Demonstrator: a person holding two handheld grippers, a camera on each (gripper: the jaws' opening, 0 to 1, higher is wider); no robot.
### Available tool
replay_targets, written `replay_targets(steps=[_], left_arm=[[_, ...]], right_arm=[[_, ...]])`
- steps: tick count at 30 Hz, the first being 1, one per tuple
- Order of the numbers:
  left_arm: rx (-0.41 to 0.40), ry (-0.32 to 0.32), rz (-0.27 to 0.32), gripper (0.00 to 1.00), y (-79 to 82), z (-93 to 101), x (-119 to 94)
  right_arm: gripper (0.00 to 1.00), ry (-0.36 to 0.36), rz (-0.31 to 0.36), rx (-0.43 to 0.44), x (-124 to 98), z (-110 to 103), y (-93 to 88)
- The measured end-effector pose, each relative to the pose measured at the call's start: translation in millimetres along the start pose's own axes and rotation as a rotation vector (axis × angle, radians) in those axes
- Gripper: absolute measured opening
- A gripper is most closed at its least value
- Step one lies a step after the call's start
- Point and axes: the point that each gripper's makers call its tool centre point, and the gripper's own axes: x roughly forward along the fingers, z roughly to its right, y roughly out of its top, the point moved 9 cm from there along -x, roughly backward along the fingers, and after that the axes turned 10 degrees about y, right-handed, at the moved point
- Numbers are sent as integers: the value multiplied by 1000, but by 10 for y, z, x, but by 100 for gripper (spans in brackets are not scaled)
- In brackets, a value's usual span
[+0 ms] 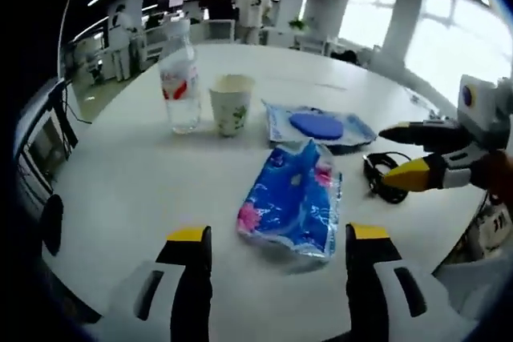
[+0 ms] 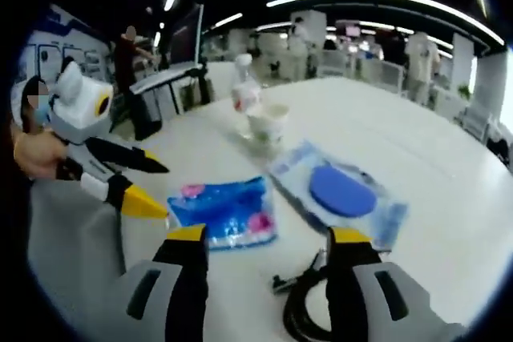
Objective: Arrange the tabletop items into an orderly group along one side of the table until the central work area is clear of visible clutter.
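Tissue pack (image 1: 292, 202) sits right between your left tool's (image 1: 278, 252) spread jaws, so you're lined up. Both tools are apart and empty; your right tool (image 2: 263, 251) hangs over the black cable (image 2: 300, 298). Come down square on the pack's near end and pinch the middle (that soft wrapper may slip). Just beyond lies the wet-wipe packet (image 1: 317, 126), then the paper cup (image 1: 232, 104) and water bottle (image 1: 179, 78) standing close together further up the white table (image 1: 120, 182).

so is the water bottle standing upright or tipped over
Upright. The water bottle stands on its base on the white table, cap on top, beside the paper cup.
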Motion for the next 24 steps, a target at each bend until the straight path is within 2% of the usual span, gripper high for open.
replay_targets(steps=[5,11,17,18,19,21,24], left_arm=[[-6,-14,-15,52,-38,39,-5],[-59,-24,-34,45,-86,86,3],[-99,-30,-85,42,-187,116,47],[-143,-52,-128,41,-223,147,43],[-159,-64,-142,41,-237,155,49],[-154,-51,-125,40,-243,131,68],[-168,-47,-139,38,-260,128,92]], right_arm=[[51,52,40,40,107,-2,4],[46,57,24,18,235,34,-5],[41,67,11,-17,370,65,-33],[40,68,5,-24,393,70,-37],[40,68,-1,-29,408,73,-40],[38,71,-14,-48,436,75,-46],[35,79,-12,-63,473,79,-45]])
